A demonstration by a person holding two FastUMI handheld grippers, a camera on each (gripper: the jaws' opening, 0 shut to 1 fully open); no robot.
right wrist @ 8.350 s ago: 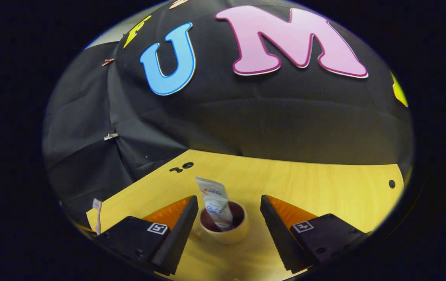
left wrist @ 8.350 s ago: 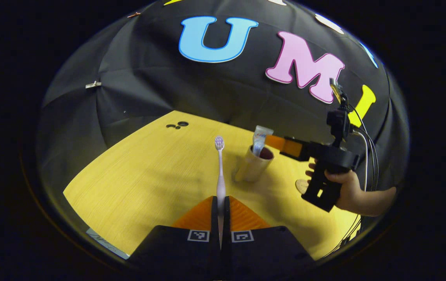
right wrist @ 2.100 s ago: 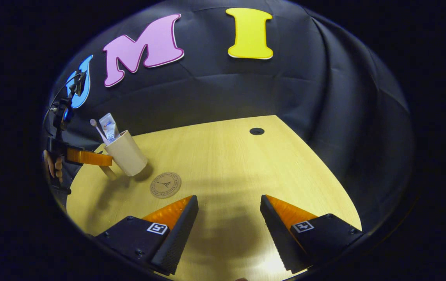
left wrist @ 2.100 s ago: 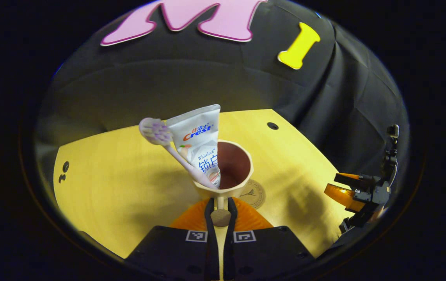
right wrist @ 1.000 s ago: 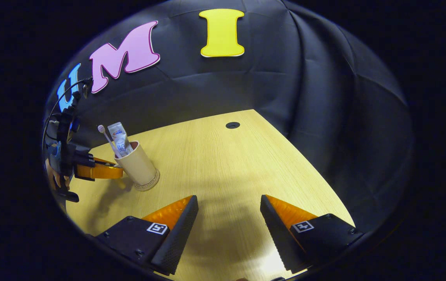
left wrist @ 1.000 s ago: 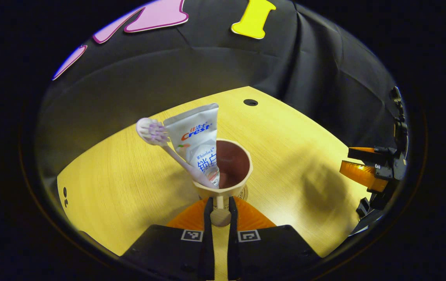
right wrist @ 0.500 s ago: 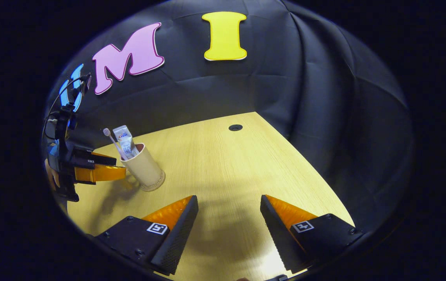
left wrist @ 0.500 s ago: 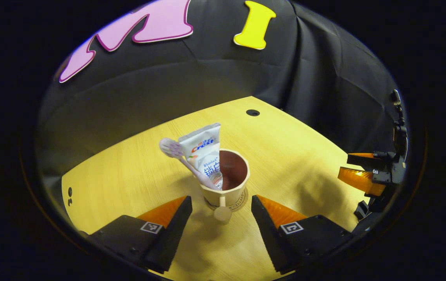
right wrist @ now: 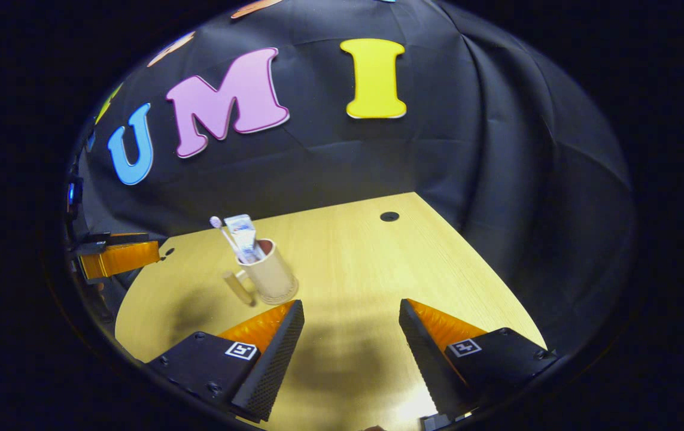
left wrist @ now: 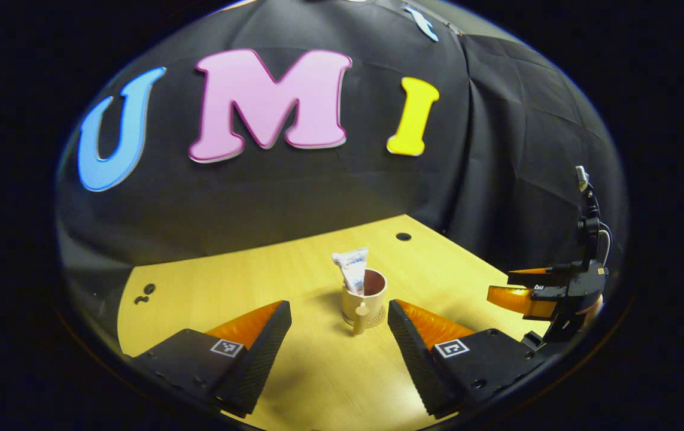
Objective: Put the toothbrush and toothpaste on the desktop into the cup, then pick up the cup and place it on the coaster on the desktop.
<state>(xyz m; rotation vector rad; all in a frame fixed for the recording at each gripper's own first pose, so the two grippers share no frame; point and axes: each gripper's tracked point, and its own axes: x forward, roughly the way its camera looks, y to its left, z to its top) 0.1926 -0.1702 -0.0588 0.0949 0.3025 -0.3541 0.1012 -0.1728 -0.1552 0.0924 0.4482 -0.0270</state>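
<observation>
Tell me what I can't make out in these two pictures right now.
- Coaster: left gripper view, mostly hidden under the cup; its design can't be seen.
- Toothbrush: right gripper view, its lower part is hidden inside the cup.
- Toothpaste: both views, its print is too small to make out.

Recording booth, black cloth wall [left wrist: 258, 197], wooden desktop [right wrist: 347, 263]

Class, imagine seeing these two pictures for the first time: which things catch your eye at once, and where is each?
A cup holding a toothpaste tube and a toothbrush stands on a coaster mid-desk. In the left gripper view, the left gripper gapes open before it; the right gripper, also open, faces bare wood beside it.
</observation>
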